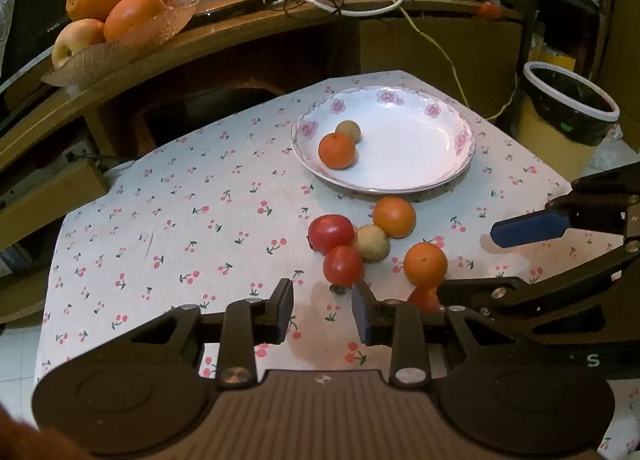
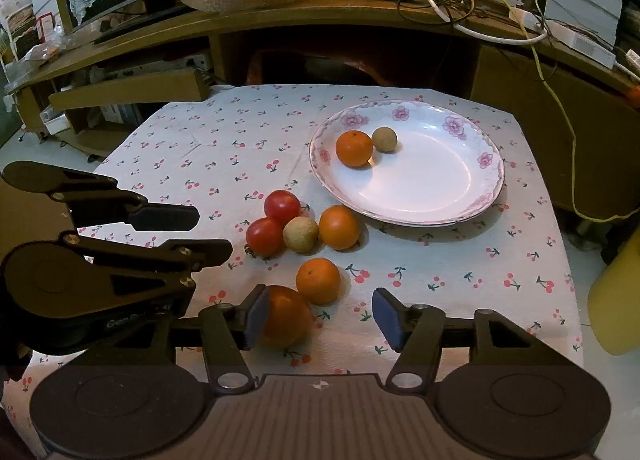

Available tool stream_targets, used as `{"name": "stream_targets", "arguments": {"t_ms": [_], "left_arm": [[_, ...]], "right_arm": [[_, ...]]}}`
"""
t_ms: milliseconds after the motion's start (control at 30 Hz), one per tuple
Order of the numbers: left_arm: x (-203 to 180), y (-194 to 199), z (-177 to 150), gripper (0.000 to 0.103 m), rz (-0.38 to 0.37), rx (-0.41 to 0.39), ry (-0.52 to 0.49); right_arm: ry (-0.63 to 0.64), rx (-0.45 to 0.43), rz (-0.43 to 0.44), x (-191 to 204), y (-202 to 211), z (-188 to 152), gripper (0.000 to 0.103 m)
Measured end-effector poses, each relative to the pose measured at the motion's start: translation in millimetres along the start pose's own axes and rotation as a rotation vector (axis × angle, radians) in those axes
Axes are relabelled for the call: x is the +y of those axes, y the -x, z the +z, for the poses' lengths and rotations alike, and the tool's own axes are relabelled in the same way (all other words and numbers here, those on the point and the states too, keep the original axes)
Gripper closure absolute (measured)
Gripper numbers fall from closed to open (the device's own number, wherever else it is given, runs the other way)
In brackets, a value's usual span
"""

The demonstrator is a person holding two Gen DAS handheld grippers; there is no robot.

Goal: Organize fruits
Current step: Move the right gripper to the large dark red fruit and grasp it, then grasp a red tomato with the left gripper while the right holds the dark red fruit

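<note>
Two fruits are sitting in the plate (image 2: 408,207) near the cloth's far edge; six are lying before it. Both grippers, left (image 1: 322,310) and right (image 2: 320,318), are hovering open, empty.

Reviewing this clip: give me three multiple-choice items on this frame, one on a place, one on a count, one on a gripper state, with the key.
1. Where is the small brown fruit that lies nearest the two tomatoes?
A. on the plate
B. on the cloth, touching them
C. in the shelf bowl

2. How many fruits lie on the plate?
A. two
B. four
C. none

3. How is the right gripper?
A. shut on a tomato
B. shut, empty
C. open

Key:
1 B: the brown fruit sits against the tomatoes on the cloth.
2 A: only an orange and a second brown one lie on the plate.
3 C: the right gripper stands wide apart, gripping nothing.
</note>
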State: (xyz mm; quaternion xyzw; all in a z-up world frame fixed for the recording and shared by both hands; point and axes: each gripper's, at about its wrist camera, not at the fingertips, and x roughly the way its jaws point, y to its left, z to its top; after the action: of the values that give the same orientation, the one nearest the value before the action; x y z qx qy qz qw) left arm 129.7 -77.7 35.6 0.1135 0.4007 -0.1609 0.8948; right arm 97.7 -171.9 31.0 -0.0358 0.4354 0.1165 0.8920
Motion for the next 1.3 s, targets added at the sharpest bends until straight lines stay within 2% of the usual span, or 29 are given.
{"name": "stream_targets", "arguments": {"t_ms": [367, 567, 867, 967, 1033, 1100, 1300], "left_arm": [[0.7, 2.3, -5.8, 0.06, -0.007, 0.007, -0.029], [5.9, 4.3, -9.6, 0.059, -0.012, 0.013, -0.033], [14.6, 3.5, -12.8, 0.059, -0.015, 0.02, -0.016], [13.6, 0.7, -12.3, 0.059, -0.029, 0.021, -0.021], [13.4, -2.1, -11.0, 0.059, -0.041, 0.019, -0.012], [12.8, -5.5, -8.3, 0.059, -0.06, 0.014, -0.001], [4.0, -23.9, 0.4, 0.059, -0.082, 0.009, 0.014]], "right_arm": [[-0.006, 0.018, 0.017, -3.5, 4.2, -4.2, 0.043], [0.009, 0.02, 0.065, 0.8, 7.9, -2.1, 0.042], [0.055, 0.084, 0.085, 14.8, -14.7, -4.0, 0.042], [0.053, 0.105, 0.077, 14.3, -23.0, -4.8, 0.049], [0.033, 0.116, 0.083, 10.7, -25.3, -4.9, 0.062], [-0.001, 0.123, 0.103, 5.7, -23.6, -4.8, 0.062], [-0.021, 0.119, 0.091, -5.2, -13.6, -9.4, 0.062]]}}
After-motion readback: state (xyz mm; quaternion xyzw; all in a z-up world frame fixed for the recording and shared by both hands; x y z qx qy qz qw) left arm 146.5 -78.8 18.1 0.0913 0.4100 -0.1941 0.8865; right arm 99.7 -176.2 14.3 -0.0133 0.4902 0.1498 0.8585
